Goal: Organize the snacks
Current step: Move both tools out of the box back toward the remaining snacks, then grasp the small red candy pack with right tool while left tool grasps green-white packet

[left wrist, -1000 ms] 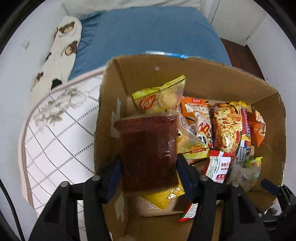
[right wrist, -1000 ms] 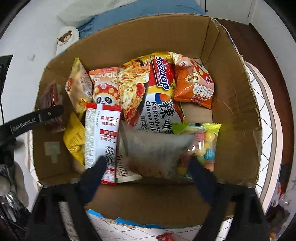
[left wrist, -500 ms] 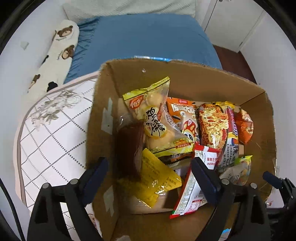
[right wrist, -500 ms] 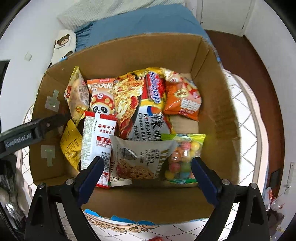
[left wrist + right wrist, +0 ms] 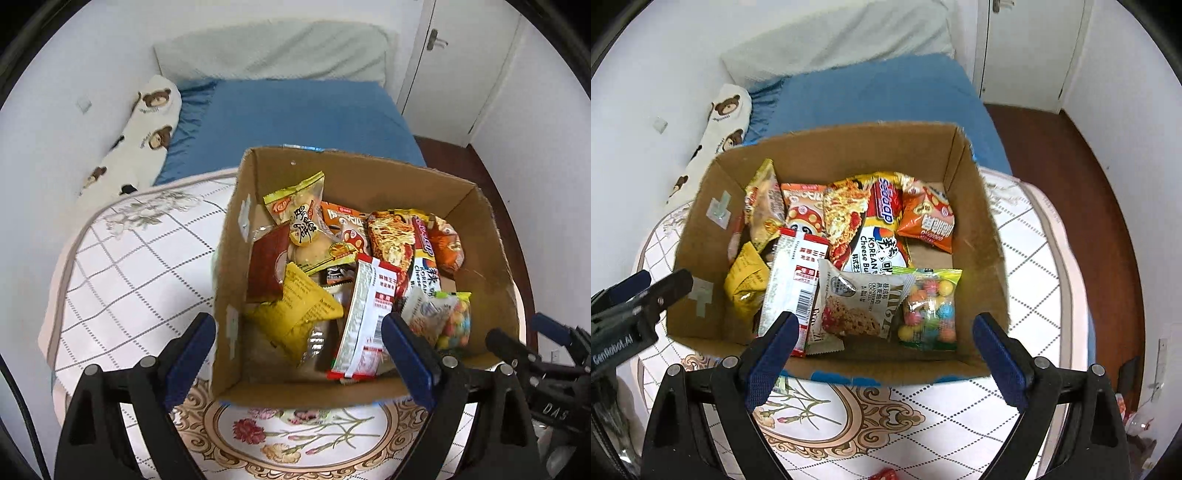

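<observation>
A cardboard box (image 5: pixel 373 170) (image 5: pixel 842 147) stands on a patterned table and holds several snack packets. A dark red packet (image 5: pixel 266 267) leans against its left wall. A grey cookie packet (image 5: pixel 858 304) and a candy bag (image 5: pixel 929 308) lie near the front wall. My left gripper (image 5: pixel 299 345) is open and empty above the box's front left corner. My right gripper (image 5: pixel 886 347) is open and empty above the box's front wall. Each gripper shows at the edge of the other's view.
The table has a white grid cloth (image 5: pixel 125 273) with a flower print (image 5: pixel 827 410). A bed with a blue sheet (image 5: pixel 295 118) and a bear-print pillow (image 5: pixel 140 136) lies behind. A dark wood floor (image 5: pixel 1071 177) and a white door (image 5: pixel 465 62) are at the right.
My left gripper let go of the dark red packet in the box, my right let go of the grey cookie packet. Both opened and pulled back and up from the box.
</observation>
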Demonstrator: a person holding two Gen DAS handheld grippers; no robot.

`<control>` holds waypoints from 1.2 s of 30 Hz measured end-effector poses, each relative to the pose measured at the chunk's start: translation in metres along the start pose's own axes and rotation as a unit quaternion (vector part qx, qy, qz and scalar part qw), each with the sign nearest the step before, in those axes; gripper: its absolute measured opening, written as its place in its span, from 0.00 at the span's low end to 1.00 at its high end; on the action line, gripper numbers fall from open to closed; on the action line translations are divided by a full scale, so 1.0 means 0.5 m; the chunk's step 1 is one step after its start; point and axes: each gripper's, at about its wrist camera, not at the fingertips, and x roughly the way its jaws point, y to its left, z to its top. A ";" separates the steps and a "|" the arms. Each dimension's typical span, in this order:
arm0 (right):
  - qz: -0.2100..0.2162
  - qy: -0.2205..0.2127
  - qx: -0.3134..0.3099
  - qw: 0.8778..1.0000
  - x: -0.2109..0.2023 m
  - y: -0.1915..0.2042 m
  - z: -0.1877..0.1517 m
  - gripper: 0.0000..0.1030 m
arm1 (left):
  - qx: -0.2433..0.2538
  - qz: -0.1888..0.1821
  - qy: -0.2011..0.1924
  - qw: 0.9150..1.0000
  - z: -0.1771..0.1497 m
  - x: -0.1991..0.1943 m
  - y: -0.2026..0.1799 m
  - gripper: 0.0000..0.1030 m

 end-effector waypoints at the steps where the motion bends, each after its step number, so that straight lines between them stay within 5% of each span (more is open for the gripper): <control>1: -0.001 -0.008 -0.003 1.000 -0.016 0.001 -0.007 0.94 | 0.000 0.001 -0.006 1.000 -0.006 -0.012 0.000 0.89; 19: 0.041 -0.072 0.001 0.997 -0.205 0.019 -0.132 0.94 | -0.003 -0.001 -0.070 0.998 -0.137 -0.191 -0.004 0.89; 26: 0.054 0.044 0.024 0.997 -0.081 -0.010 -0.273 0.94 | 0.001 0.043 0.005 0.999 -0.256 -0.098 0.024 0.89; 33: 0.053 0.205 0.051 0.976 0.145 -0.043 -0.442 0.94 | 0.000 0.060 0.119 0.991 -0.374 0.055 0.035 0.89; 36: 0.049 0.236 0.060 0.969 0.197 -0.052 -0.478 0.83 | 0.001 0.063 0.147 0.987 -0.403 0.092 0.031 0.89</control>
